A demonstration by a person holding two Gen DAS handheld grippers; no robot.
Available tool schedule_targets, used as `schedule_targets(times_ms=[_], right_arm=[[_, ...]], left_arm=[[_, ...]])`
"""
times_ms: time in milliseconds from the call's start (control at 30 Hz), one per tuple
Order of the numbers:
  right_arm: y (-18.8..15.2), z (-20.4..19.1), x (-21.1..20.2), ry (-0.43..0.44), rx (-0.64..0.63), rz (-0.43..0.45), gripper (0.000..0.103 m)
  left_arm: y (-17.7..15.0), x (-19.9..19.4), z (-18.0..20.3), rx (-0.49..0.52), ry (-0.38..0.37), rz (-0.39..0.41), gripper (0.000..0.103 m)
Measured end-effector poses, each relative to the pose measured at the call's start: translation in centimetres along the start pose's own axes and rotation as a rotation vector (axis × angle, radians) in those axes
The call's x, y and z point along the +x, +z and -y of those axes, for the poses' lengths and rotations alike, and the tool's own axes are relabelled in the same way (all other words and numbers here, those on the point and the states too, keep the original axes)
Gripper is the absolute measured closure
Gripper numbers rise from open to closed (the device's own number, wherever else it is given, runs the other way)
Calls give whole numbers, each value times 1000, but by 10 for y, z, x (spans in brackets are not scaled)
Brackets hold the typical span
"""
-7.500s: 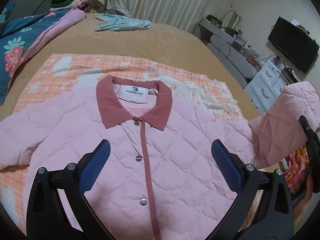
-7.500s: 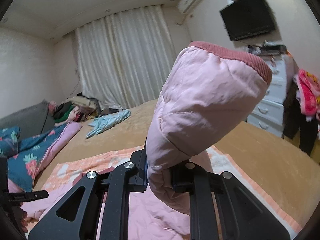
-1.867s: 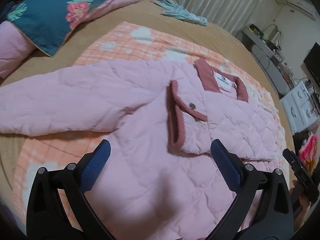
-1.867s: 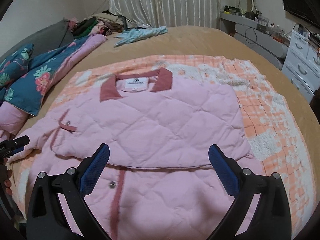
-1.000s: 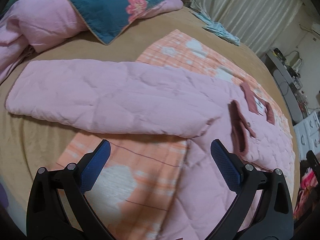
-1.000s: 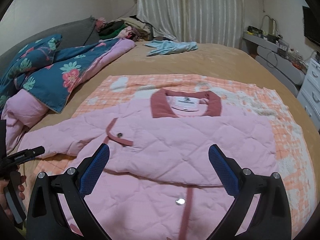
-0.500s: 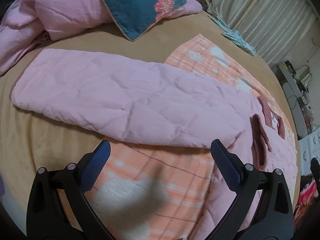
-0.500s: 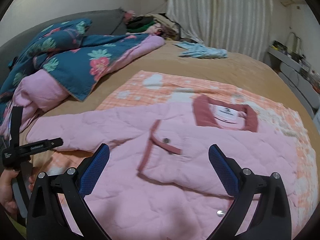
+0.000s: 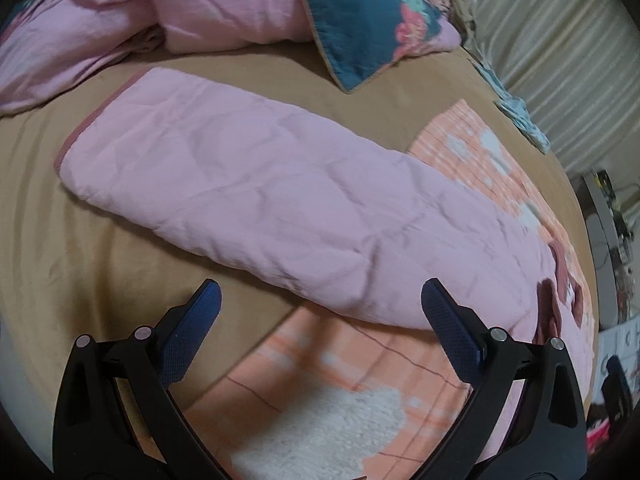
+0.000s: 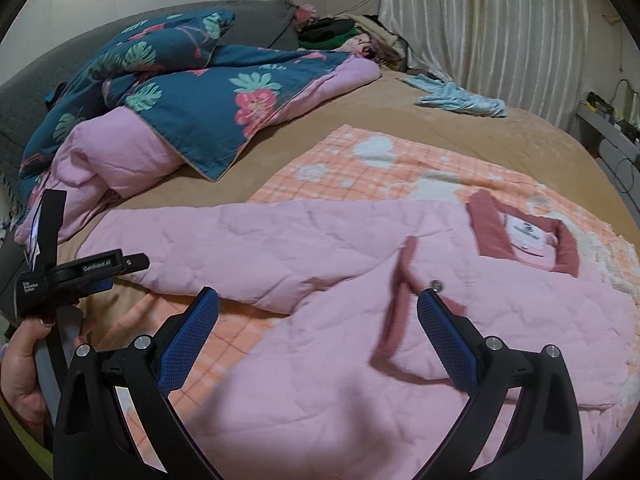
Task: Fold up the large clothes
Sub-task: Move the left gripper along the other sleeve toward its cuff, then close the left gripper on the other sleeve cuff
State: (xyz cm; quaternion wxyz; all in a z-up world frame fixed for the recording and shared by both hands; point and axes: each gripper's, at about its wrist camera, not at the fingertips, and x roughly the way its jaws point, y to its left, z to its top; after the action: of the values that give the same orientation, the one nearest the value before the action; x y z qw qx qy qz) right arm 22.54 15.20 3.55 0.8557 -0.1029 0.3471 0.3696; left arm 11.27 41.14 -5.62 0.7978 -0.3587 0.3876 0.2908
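Observation:
A pink quilted jacket (image 10: 460, 320) with a dark pink collar (image 10: 486, 226) lies on an orange checked blanket (image 10: 360, 164). Its right sleeve lies folded across the chest. The left sleeve (image 9: 248, 188) stretches flat out onto the tan bed, its cuff (image 9: 86, 124) at the far end. My left gripper (image 9: 320, 328) is open and empty, just short of the sleeve's near edge. My right gripper (image 10: 318, 332) hovers open and empty over the jacket's body. The left gripper (image 10: 96, 270) also shows in the right wrist view, held by a hand (image 10: 20, 360) near the cuff.
A teal floral quilt with pink lining (image 10: 192, 96) is heaped beyond the sleeve. A light blue garment (image 10: 460, 100) and a pile of clothes (image 10: 348, 38) lie by the curtain. Tan bed sheet (image 9: 60, 260) is bare around the cuff. A shelf (image 10: 612, 136) stands at right.
Both grippers have swung left along the jacket toward the outstretched left sleeve. The left gripper is now closer to the sleeve near its cuff end. Both stay open.

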Motion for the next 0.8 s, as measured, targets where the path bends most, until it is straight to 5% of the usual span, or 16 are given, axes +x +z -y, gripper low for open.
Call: schedule_targets(times_ms=[100, 400, 800], right_arm=[[1, -11, 6, 14, -20, -7, 4], [1, -22, 16, 40, -30, -16, 4], [-7, 8, 13, 11, 12, -21, 4]], left_arm=[[3, 2, -14, -80, -41, -12, 9], [8, 14, -37, -191, 5, -6, 9], [22, 31, -65, -385, -46, 77, 9]])
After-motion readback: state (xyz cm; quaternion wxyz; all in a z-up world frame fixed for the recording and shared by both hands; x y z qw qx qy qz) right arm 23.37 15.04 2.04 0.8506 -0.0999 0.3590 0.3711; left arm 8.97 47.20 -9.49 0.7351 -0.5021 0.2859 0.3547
